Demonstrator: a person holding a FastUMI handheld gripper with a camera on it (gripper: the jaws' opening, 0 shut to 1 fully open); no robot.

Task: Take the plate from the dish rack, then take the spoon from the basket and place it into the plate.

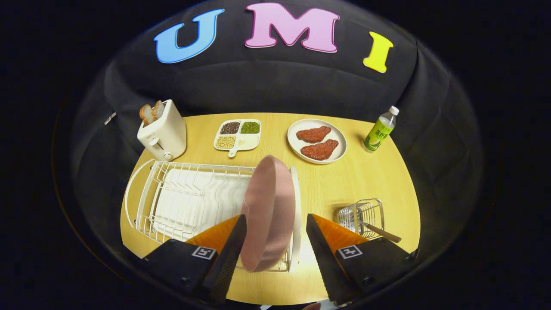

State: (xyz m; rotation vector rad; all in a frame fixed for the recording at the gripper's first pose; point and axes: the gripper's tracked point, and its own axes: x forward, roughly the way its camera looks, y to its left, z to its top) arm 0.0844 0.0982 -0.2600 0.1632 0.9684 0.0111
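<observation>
- While it stands on edge at the right end of the white wire dish rack [189,198], the round pink plate [269,213] sits between the fingers of the tool [275,241].
- The tool gapes wide; its left finger looks to be at the plate's rim, the right one stands apart, gripping nothing.
- Right of the fingers, a small wire basket [361,215] holds a wooden-handled spoon [381,232].
- Everything rests on the light wooden counter [366,181].

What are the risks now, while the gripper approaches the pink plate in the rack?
The gripper is open around the pink plate, which stands on edge in the dish rack. An off-centre grip might tip it or drag the rack. The lift could also swing it toward the basket holding the spoon.
</observation>
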